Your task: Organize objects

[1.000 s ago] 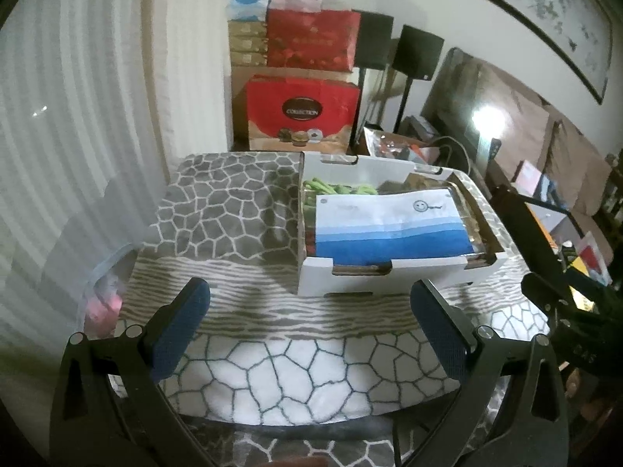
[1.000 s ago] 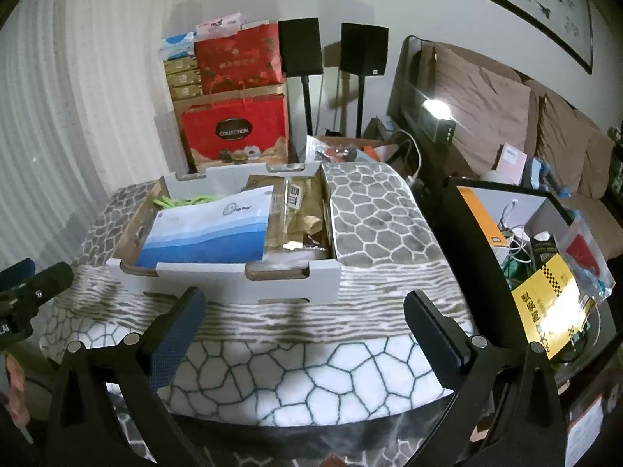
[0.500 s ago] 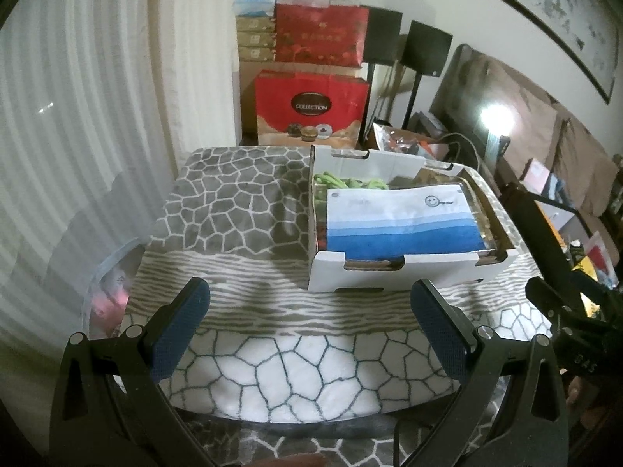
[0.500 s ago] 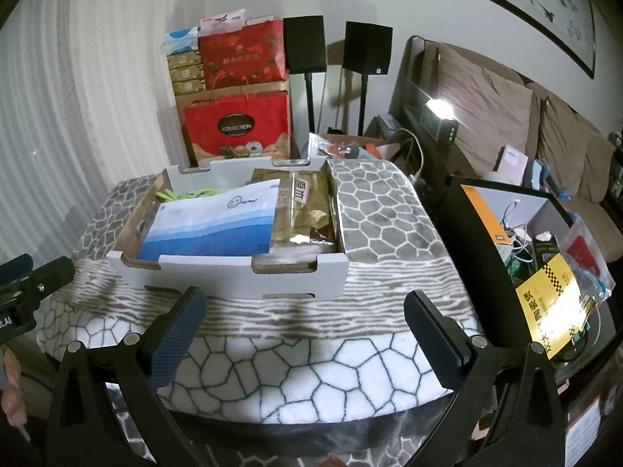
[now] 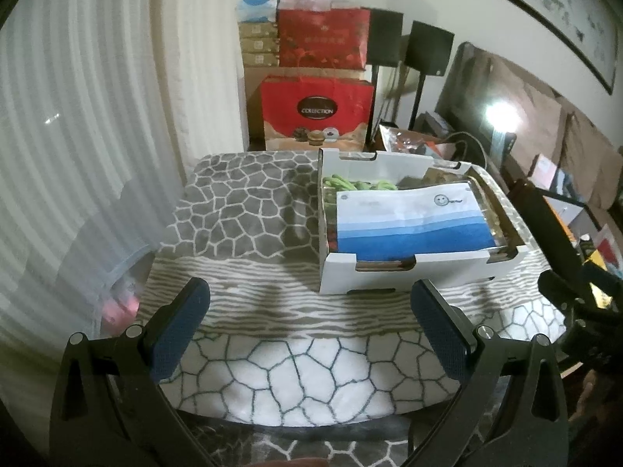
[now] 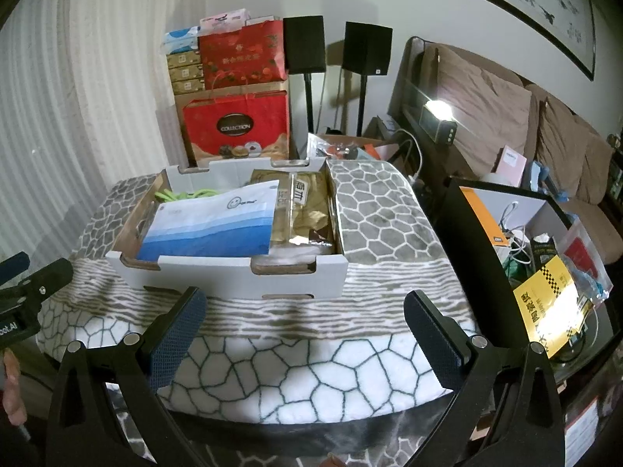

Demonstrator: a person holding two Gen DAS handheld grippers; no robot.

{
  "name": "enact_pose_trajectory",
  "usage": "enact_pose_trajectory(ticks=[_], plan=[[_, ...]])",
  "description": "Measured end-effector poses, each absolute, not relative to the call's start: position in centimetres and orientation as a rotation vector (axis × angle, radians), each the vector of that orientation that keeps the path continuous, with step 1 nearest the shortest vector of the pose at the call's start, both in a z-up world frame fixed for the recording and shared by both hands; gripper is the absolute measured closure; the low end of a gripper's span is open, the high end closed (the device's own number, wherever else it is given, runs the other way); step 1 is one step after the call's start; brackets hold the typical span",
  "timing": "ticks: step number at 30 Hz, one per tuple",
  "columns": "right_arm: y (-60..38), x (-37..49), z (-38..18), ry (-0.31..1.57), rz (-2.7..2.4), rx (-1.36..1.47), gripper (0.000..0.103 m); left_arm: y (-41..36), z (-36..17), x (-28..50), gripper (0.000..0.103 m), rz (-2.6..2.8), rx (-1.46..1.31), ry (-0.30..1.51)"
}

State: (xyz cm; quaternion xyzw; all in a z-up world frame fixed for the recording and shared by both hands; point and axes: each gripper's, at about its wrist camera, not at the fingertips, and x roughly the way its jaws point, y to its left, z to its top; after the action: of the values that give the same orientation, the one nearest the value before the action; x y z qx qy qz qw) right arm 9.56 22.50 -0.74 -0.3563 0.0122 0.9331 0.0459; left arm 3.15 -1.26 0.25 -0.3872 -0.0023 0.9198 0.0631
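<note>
**Open box of items on a patterned table, both grippers empty**

A table (image 5: 241, 210) covered by a grey and white stone-pattern blanket fills most of both views. On it sits a shallow white cardboard box (image 5: 409, 272) (image 6: 233, 276), towards the table's right side in the left wrist view and left of centre in the right wrist view. Inside the box, a blue and white paper envelope (image 5: 409, 222) (image 6: 210, 225) lies on top. Beside it is a gold foil packet (image 6: 307, 210), and a green cord (image 6: 183, 195) lies at the far end.

The left gripper (image 5: 309, 327) hangs over the near edge of the table, its blue-padded fingers spread wide apart, gripping nothing. The right gripper (image 6: 303, 330) does likewise, fingers spread and empty, just short of the box.

Behind the table stand stacked red gift boxes (image 5: 317, 113).
</note>
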Motion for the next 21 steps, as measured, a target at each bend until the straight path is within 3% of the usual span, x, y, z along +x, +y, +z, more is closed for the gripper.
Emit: enact_pose_trajectory(ticks=[21], plan=[[22.79, 9.35, 0.05, 0.022, 2.859, -1.071, 0.001, -1.26, -0.03, 3.12, 0.0, 2.786, -1.178, -0.002]])
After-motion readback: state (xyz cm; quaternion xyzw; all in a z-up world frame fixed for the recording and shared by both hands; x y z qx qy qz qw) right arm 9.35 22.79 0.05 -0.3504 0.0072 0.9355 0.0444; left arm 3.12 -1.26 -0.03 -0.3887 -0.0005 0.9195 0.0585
